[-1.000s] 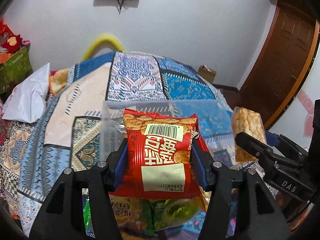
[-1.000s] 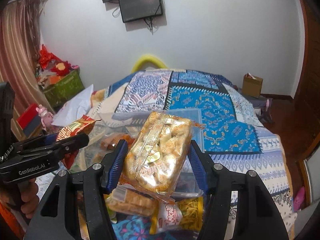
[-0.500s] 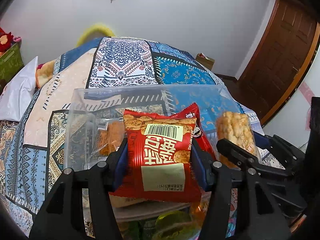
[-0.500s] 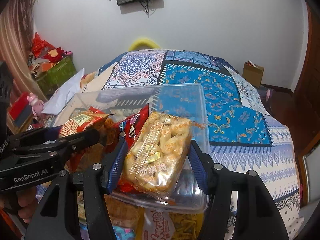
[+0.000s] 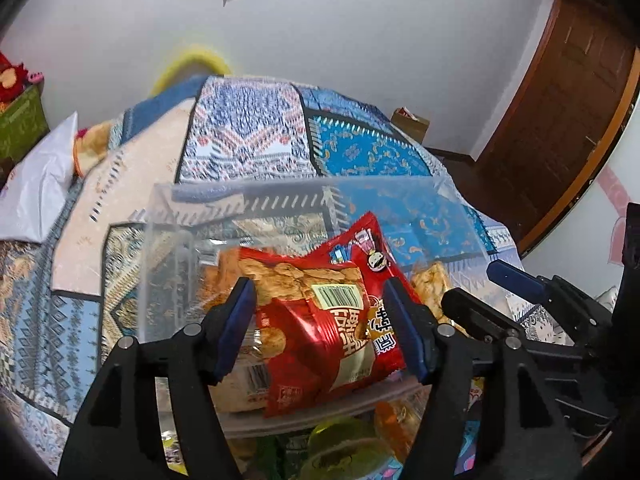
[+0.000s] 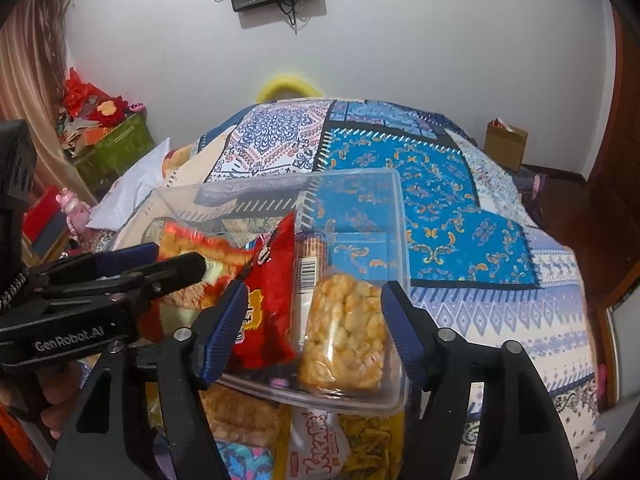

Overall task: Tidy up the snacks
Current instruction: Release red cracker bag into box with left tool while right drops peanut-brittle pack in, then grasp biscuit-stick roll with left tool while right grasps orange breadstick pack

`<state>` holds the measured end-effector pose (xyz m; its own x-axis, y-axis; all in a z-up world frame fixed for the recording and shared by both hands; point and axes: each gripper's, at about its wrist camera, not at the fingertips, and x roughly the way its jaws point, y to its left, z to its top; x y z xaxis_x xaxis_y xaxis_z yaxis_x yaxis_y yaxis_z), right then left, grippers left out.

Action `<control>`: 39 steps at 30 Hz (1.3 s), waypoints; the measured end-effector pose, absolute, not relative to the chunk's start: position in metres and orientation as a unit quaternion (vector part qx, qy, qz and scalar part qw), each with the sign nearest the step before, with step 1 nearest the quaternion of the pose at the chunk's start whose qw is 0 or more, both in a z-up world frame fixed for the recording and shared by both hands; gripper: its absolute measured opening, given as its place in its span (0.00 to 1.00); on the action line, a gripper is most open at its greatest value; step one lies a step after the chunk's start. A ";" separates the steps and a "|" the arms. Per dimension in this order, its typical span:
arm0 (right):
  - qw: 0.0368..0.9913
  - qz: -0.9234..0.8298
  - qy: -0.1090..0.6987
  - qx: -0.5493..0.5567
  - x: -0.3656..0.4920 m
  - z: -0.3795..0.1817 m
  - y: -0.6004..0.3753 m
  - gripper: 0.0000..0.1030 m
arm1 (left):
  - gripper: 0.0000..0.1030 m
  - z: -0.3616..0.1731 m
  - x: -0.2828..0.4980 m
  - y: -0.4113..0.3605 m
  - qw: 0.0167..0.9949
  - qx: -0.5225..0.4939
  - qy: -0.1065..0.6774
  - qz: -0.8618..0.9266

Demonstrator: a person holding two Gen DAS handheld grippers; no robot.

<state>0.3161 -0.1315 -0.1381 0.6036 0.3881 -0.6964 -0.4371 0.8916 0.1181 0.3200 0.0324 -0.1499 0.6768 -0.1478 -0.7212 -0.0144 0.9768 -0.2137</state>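
Left wrist view shows the left gripper (image 5: 320, 328) with jaws released around the red snack packet (image 5: 316, 328) lying in the clear container (image 5: 168, 256), while the right gripper (image 6: 312, 332) likewise stands spread, the puffed rice cake pack (image 6: 344, 340) dropped inside.

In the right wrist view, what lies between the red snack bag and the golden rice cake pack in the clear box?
A narrow brown snack pack with a barcode lies between the red snack bag and the rice cake pack.
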 end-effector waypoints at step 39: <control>0.883 0.255 0.388 -0.075 0.206 -0.144 -0.150 0.72 | 0.73 -0.201 0.173 0.023 0.879 -0.042 0.472 0.057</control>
<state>0.2058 -0.1496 -0.1443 0.5690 0.3920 -0.7229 -0.5088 0.8585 0.0650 0.1731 0.0229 -0.2012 0.5481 0.0594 -0.8343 -0.1394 0.9900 -0.0211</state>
